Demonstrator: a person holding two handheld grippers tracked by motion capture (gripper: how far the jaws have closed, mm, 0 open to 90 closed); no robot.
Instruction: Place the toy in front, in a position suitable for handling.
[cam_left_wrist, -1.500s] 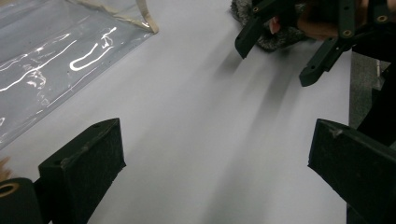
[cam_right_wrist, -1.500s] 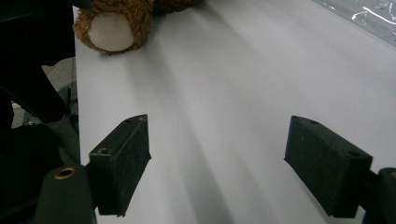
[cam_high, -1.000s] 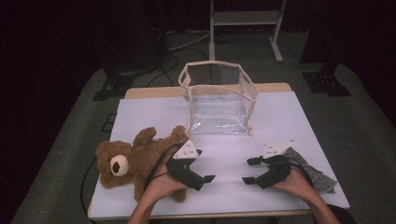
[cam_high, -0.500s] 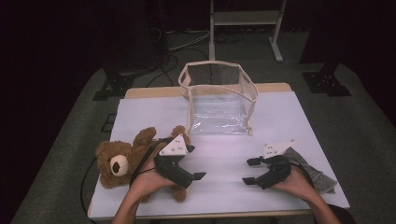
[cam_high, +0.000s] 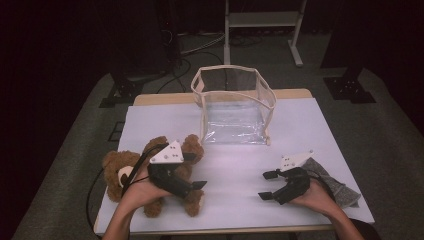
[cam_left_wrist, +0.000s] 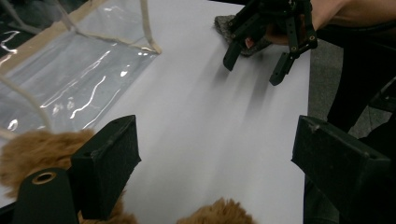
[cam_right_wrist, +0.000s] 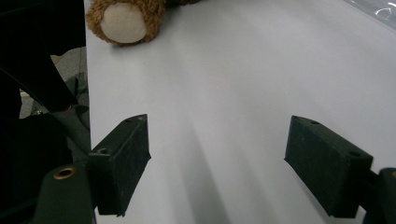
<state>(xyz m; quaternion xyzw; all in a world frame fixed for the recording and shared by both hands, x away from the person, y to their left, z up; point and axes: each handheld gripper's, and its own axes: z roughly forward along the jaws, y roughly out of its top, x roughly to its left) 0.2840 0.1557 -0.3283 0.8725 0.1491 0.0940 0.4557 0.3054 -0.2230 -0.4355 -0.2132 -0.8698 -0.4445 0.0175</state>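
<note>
Left gripper (cam_high: 192, 186) now over teddy bear (cam_high: 131, 176) (jaws lately narrowing, nothing between).

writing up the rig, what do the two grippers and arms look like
Both grippers are black, each with two blocky, flat-padded jaws. The left gripper and right gripper each carry a white three-cornered plate with small dark marks. A black cable loops from the left one. Forearms are bare, no sleeves visible.
</note>
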